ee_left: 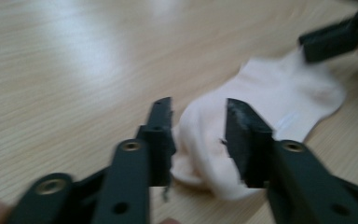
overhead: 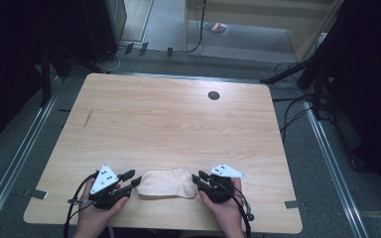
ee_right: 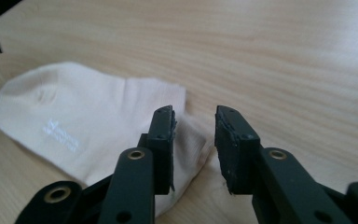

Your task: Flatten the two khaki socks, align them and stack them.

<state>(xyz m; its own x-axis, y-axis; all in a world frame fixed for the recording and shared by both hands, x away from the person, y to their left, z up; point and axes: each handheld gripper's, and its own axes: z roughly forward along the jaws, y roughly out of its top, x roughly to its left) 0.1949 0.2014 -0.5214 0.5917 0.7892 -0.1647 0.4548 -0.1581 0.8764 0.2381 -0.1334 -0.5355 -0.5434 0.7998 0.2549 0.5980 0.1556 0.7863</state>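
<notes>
where the pale wooden surface (overhead: pixel 178 119) narrows toward the near edge, a cream sock (overhead: pixel 167 183) lying flat, close to that edge and about midway along it. far and middle stretch of the surface bare and open, broken by a small dark round grommet (overhead: pixel 213 95) near the far edge. to either side of the sock, some free wood out to the rounded near corners.

left tool (overhead: pixel 132 179) set at the sock's left end, jaws parted to a moderate gap; in the left gripper view (ee_left: pixel 198 140), one end of the sock bunched up between the two black jaws, not clamped. left hand (overhead: pixel 96 210) wrapped round the body of the tool, grey three-cornered plate (overhead: pixel 104 178) on top.

right tool (overhead: pixel 197 178) set at the sock's right end, jaws likewise parted; in the right gripper view (ee_right: pixel 195 140), the sock's opening edge lying partly under the left jaw and into the gap, right jaw over bare wood. faint white print (ee_right: pixel 58 135) on the sock's flat side. right hand (overhead: pixel 225 208) behind the tool, cable trailing off the near edge.

beyond the surface: grey floor, metal rails (overhead: pixel 330 153) along both sides, loose cables (overhead: pixel 292 106) at the right, dark stands at the far corners.
</notes>
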